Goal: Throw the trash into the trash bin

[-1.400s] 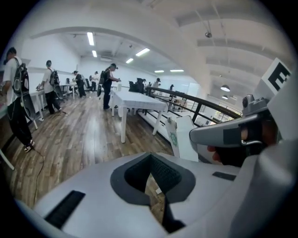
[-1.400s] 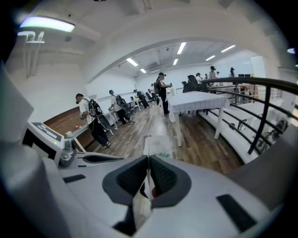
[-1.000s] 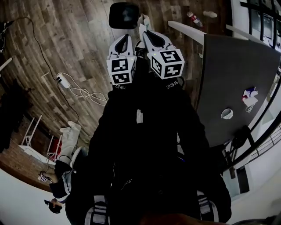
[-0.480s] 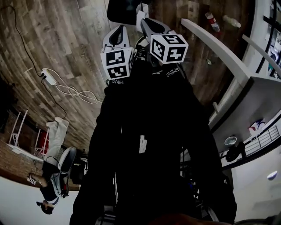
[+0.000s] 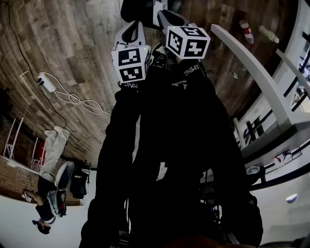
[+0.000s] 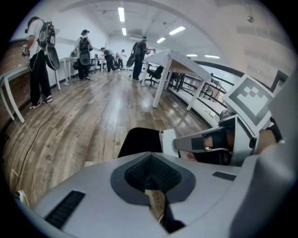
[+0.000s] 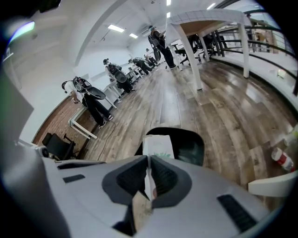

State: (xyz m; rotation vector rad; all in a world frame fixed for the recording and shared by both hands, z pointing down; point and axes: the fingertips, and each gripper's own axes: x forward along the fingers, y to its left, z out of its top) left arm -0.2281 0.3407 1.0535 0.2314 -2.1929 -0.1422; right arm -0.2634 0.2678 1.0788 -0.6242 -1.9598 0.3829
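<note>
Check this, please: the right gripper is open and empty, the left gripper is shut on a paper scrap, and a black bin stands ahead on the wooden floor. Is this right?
Not quite. The right gripper is shut on a white paper bag, as the right gripper view shows. The rest holds: left gripper on its paper scrap, black bin ahead.

Your trash bin runs off the head view's top edge, partly behind the left gripper and right gripper. Each gripper's body hides most of its trash. Only a printed strip and the top of a white paper bag show.
</note>
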